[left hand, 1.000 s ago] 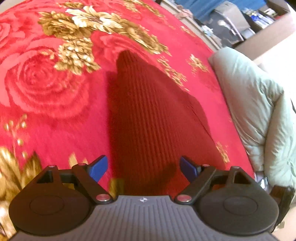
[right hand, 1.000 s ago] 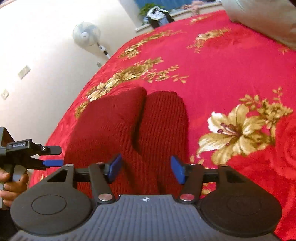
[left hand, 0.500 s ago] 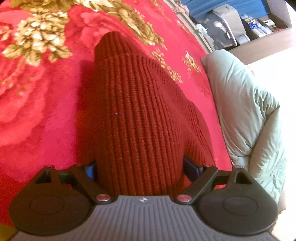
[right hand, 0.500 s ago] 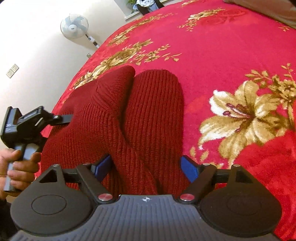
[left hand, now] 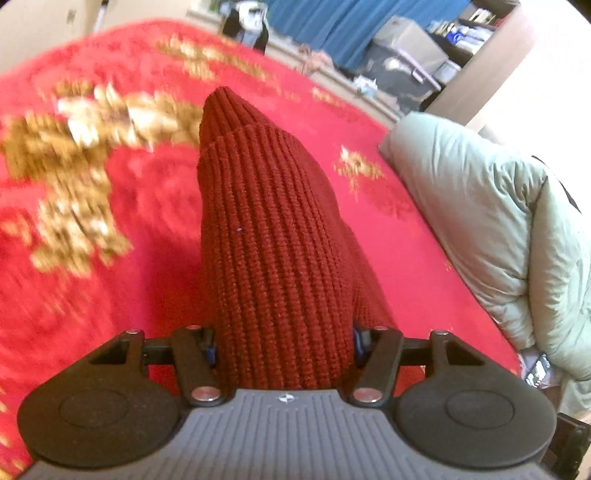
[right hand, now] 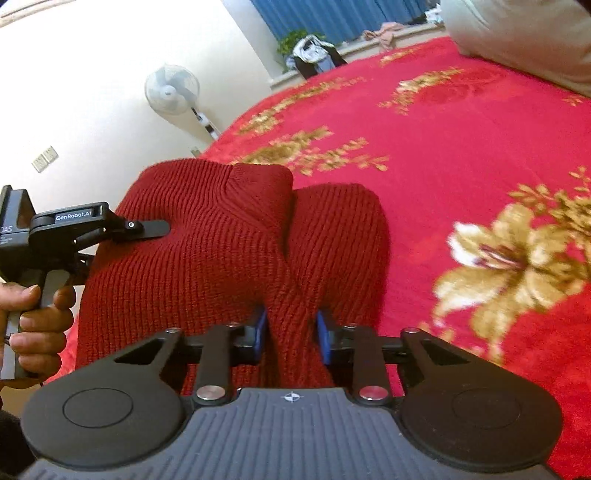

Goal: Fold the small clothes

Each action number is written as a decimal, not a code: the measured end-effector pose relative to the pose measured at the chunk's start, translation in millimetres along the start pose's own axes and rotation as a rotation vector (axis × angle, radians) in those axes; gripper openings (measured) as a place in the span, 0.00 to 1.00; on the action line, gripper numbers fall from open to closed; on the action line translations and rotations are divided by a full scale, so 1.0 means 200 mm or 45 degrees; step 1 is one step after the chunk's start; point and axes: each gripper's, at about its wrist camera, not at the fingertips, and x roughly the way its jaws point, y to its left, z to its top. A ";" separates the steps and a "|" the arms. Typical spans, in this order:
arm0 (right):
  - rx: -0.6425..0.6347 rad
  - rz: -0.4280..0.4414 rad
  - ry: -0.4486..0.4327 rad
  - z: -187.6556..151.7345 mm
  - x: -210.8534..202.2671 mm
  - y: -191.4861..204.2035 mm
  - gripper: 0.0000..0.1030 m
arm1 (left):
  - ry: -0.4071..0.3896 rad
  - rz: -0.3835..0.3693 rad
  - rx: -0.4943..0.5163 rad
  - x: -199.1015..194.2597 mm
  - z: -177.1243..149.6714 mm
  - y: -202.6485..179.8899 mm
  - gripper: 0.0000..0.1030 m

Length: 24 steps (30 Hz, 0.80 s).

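Note:
A dark red ribbed knit sweater (right hand: 207,251) lies on the red floral bedspread (right hand: 461,147), partly folded with a sleeve laid over it. My right gripper (right hand: 290,332) is shut on a bunched fold of its near edge. My left gripper (left hand: 284,343) is shut on another part of the sweater (left hand: 273,236), which rises from its jaws as a lifted ridge. The left gripper also shows in the right wrist view (right hand: 147,229) at the sweater's left side, held by a hand.
A pale green quilt (left hand: 498,229) is piled along the bed's right side in the left wrist view. A standing fan (right hand: 171,90) is by the wall beyond the bed's edge. Clutter and blue curtains (left hand: 332,26) lie past the far edge.
Both grippers went from open above the sweater to shut on its fabric. The sweater is now bunched and lifted off the bedspread.

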 end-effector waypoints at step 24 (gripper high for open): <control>-0.184 -0.095 0.231 0.08 0.40 0.53 0.29 | 0.031 0.264 0.019 -0.40 -0.10 0.46 0.64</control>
